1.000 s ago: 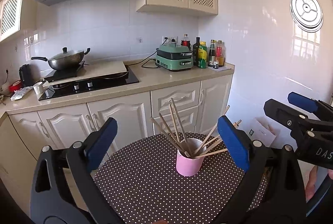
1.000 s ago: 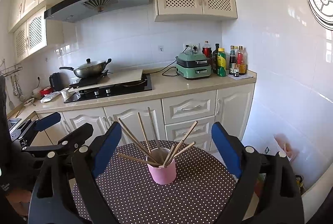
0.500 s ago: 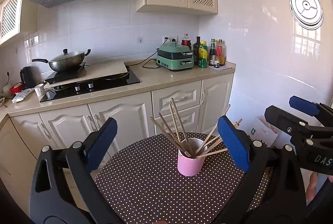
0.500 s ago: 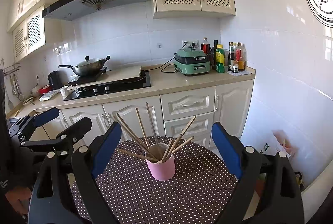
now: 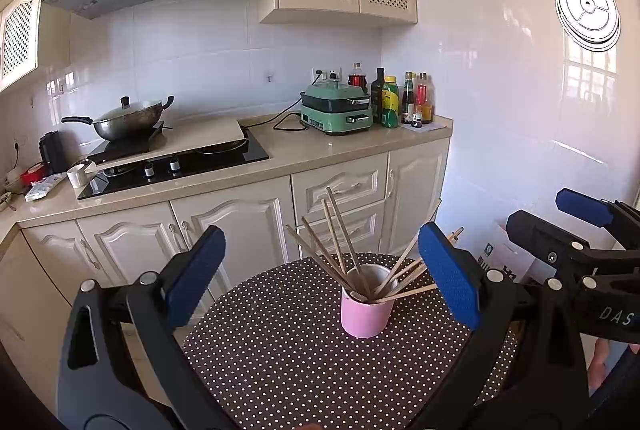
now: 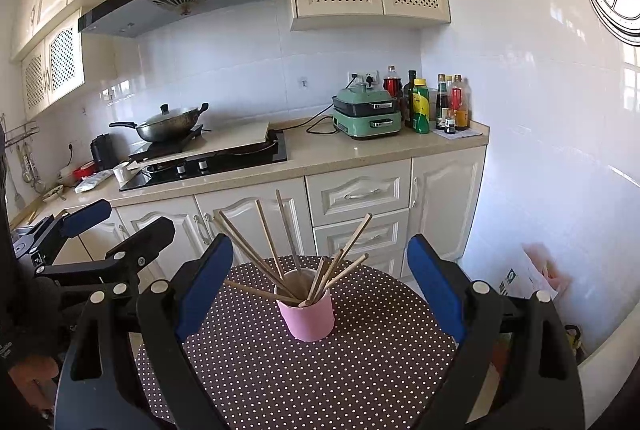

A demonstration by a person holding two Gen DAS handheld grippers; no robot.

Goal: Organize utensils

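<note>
A pink cup (image 5: 366, 314) stands upright on a small round table with a brown polka-dot cloth (image 5: 280, 358). Several wooden chopsticks (image 5: 340, 250) fan out of the cup. The cup (image 6: 308, 316) and chopsticks (image 6: 280, 250) also show in the right wrist view. My left gripper (image 5: 324, 282) is open and empty, held a little above and short of the cup. My right gripper (image 6: 320, 286) is open and empty, likewise short of the cup. Each gripper appears at the edge of the other's view: the right one (image 5: 576, 230), the left one (image 6: 100, 234).
Behind the table runs a kitchen counter (image 5: 320, 158) with cream cabinets, a black hob (image 5: 176, 162), a wok (image 5: 124, 118), a green cooker (image 5: 338, 108) and several bottles (image 5: 400, 98). A white tiled wall stands to the right, with a paper bag (image 6: 536, 274) on the floor.
Both views have drifted slightly; the cup sits a touch lower and nearer the centre. Both grippers stay open and empty.
</note>
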